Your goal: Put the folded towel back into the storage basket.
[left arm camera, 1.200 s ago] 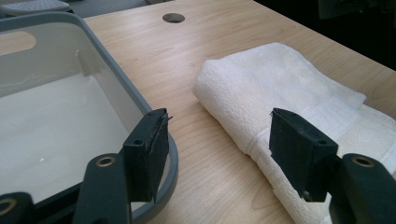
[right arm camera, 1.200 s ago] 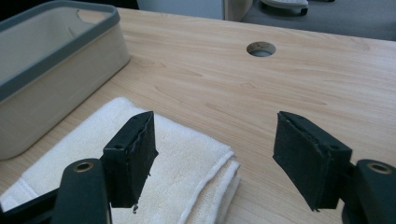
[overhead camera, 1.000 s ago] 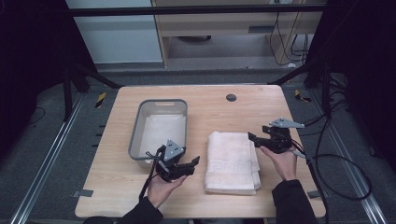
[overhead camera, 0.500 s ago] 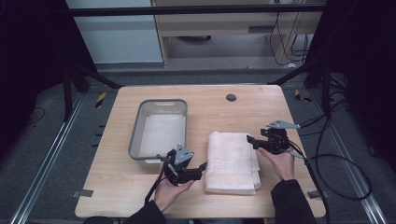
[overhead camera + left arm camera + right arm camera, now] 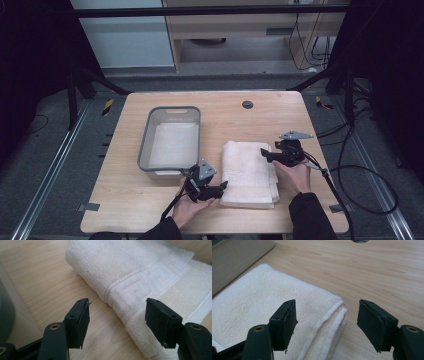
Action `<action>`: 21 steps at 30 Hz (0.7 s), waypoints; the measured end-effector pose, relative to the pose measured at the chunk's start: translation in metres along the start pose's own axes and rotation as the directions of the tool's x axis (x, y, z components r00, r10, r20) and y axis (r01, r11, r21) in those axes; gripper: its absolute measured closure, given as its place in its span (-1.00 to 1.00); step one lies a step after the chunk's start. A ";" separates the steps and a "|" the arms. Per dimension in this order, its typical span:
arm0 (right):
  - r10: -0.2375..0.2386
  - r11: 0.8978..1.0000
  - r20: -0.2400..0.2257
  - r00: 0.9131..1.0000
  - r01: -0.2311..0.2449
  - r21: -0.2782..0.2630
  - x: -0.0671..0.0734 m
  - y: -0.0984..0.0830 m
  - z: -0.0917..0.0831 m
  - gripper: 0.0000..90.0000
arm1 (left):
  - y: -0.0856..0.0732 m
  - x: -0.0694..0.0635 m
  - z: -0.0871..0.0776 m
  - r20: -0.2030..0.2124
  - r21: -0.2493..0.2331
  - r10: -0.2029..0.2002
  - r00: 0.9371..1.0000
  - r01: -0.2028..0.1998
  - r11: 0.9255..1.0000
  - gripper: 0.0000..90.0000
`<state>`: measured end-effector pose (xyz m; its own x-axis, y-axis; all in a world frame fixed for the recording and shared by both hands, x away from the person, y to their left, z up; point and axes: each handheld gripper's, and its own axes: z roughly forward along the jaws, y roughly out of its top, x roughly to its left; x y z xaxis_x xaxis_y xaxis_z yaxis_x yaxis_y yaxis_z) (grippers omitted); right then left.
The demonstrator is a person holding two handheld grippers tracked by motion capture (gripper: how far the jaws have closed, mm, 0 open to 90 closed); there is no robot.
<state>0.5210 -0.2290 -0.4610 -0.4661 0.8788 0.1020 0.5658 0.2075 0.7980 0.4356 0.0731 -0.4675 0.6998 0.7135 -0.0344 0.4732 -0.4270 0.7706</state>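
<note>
A folded white towel [image 5: 248,172] lies on the wooden table [image 5: 240,120], right of a grey tub [image 5: 144,145]. My left gripper [image 5: 220,187] is low at the towel's near left corner, open. In the left gripper view the towel's patterned edge [image 5: 140,270] runs just ahead of the open left gripper [image 5: 117,315], and nothing is pinched. My right gripper [image 5: 264,152] hovers at the towel's far right corner. In the right gripper view the layered towel corner [image 5: 262,305] sits under the open right gripper [image 5: 327,315]. Those jaws have just been closing slightly, with no pad pressing on the cloth.
The grey tub holds a pale liner and stands left of the towel, close to my left hand; its wall shows as tub [image 5: 237,252] and tub [image 5: 6,312]. A round cable hole [image 5: 247,104] is at the table's far side. Cables trail off the right edge.
My left gripper has moved right and down to the towel's near left corner. My right gripper has sunk a little toward the far right corner.
</note>
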 end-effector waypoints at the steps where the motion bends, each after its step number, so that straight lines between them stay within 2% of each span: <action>1: 0.000 1.000 0.000 1.000 0.000 0.000 0.000 0.000 0.000 -0.30 | 0.000 0.000 0.000 0.000 0.000 0.000 1.000 0.000 1.000 -0.21; 13: 0.011 0.998 -0.012 1.000 -0.010 0.059 0.001 -0.009 0.015 -0.28 | -0.005 -0.006 0.017 0.024 0.039 0.005 1.000 -0.006 0.999 -0.28; 21: 0.021 0.997 -0.016 1.000 -0.019 0.071 0.000 -0.013 0.019 -0.28 | -0.007 -0.005 0.023 0.034 0.051 -0.007 0.999 0.005 0.999 -0.29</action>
<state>0.5271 -0.2232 -0.4825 -0.4650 0.8761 0.1277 0.6213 0.2202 0.7520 0.4409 0.0598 -0.4874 0.7140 0.6975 -0.0612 0.5036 -0.4509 0.7369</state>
